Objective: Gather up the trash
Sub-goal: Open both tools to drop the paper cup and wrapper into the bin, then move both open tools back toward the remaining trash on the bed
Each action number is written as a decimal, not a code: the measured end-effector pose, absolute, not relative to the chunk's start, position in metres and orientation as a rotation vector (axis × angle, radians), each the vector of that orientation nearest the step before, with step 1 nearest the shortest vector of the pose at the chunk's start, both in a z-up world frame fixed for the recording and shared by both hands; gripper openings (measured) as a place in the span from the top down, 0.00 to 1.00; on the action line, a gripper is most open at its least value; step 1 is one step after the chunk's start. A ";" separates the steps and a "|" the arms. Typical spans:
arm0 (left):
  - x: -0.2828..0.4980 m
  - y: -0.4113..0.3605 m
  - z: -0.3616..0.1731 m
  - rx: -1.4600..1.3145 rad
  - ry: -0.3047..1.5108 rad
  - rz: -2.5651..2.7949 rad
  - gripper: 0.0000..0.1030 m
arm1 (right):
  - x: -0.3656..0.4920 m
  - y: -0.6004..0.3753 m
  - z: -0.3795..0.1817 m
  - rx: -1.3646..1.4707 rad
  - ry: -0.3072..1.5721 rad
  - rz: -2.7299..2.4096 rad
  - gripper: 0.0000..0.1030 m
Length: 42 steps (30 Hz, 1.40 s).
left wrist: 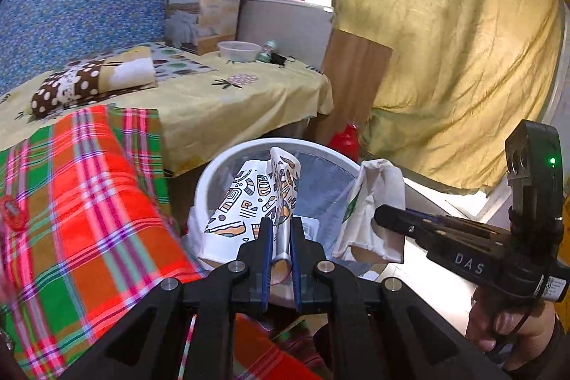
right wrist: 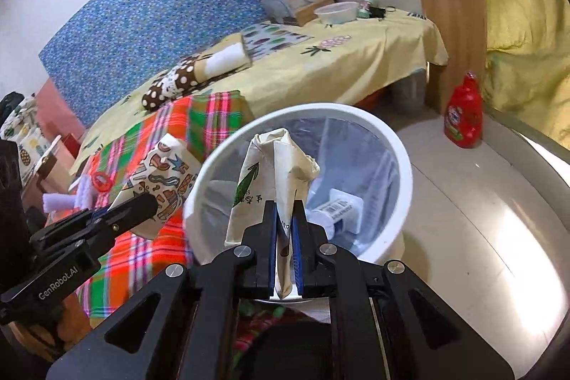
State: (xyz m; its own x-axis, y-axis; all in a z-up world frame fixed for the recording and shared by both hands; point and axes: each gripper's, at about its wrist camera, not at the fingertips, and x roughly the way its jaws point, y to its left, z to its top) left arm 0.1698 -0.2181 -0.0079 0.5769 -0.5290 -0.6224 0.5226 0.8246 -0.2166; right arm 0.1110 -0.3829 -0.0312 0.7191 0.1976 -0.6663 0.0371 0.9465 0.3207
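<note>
In the left wrist view, the left tongs (left wrist: 280, 226) point toward 12 o'clock over the white bin (left wrist: 228, 162), closed tight on a patterned paper cup (left wrist: 245, 202). At 3 o'clock the right tongs (left wrist: 383, 214) reach in level, gripping a crumpled wrapper (left wrist: 370, 202).

In the right wrist view, the right tongs (right wrist: 284, 209) pinch the wrapper (right wrist: 274, 166) above the bin (right wrist: 402, 166). The left tongs (right wrist: 146, 202) at 9 o'clock hold the cup (right wrist: 164, 173) over the plaid blanket (right wrist: 199, 120).

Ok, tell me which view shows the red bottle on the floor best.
The right wrist view: the red bottle stands whole on the floor beside the wooden panel. The left wrist view shows only a red sliver behind the bin's rim.
</note>
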 end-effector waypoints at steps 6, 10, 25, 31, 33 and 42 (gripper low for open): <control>0.183 -0.232 -0.018 -0.003 0.758 -0.633 0.91 | 0.115 -0.391 -0.037 0.322 0.792 0.073 0.90; 0.189 -0.236 -0.023 -0.005 0.770 -0.633 0.91 | 0.117 -0.395 -0.040 0.323 0.811 0.071 0.89; 0.192 -0.226 -0.020 -0.052 0.763 -0.623 0.73 | 0.116 -0.395 -0.035 0.304 0.794 0.072 0.75; 0.177 -0.210 -0.011 -0.071 0.748 -0.602 0.73 | 0.110 -0.385 -0.027 0.292 0.770 0.100 0.74; 0.171 -0.202 -0.008 -0.079 0.744 -0.585 0.73 | 0.108 -0.380 -0.024 0.288 0.762 0.115 0.74; 0.146 -0.161 0.003 -0.116 0.716 -0.490 0.73 | 0.099 -0.353 -0.013 0.252 0.730 0.199 0.74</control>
